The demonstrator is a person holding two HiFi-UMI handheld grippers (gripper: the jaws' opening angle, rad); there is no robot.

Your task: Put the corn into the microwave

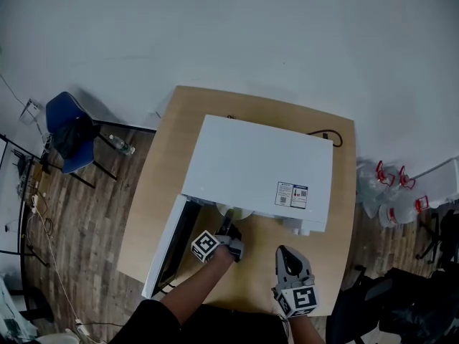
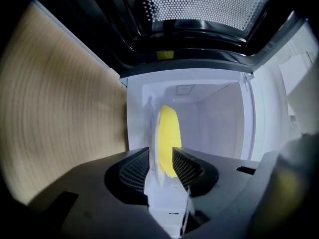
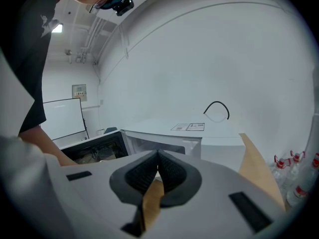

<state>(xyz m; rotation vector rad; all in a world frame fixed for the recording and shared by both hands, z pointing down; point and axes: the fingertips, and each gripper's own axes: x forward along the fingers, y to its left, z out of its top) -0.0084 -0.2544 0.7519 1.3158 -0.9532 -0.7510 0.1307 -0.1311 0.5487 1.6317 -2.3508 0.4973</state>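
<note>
The yellow corn (image 2: 167,133) lies on a white plate (image 2: 152,148), seen edge-on inside the white microwave (image 1: 258,167). My left gripper (image 2: 160,154) is at the oven's mouth with its jaws apart. The plate's rim stands between the pads, and they do not press on it. In the head view the left gripper (image 1: 228,226) reaches under the oven's front edge, where the plate (image 1: 242,213) just shows. My right gripper (image 1: 285,254) hovers over the table in front of the oven, shut and empty. From the right gripper (image 3: 157,169) the microwave (image 3: 169,136) stands ahead.
The oven door (image 1: 166,246) hangs open to the left over the wooden table (image 1: 161,163). A black cable (image 1: 326,136) lies behind the oven. A blue chair (image 1: 68,131) stands at the left, and water bottles (image 1: 391,192) are on the floor at the right.
</note>
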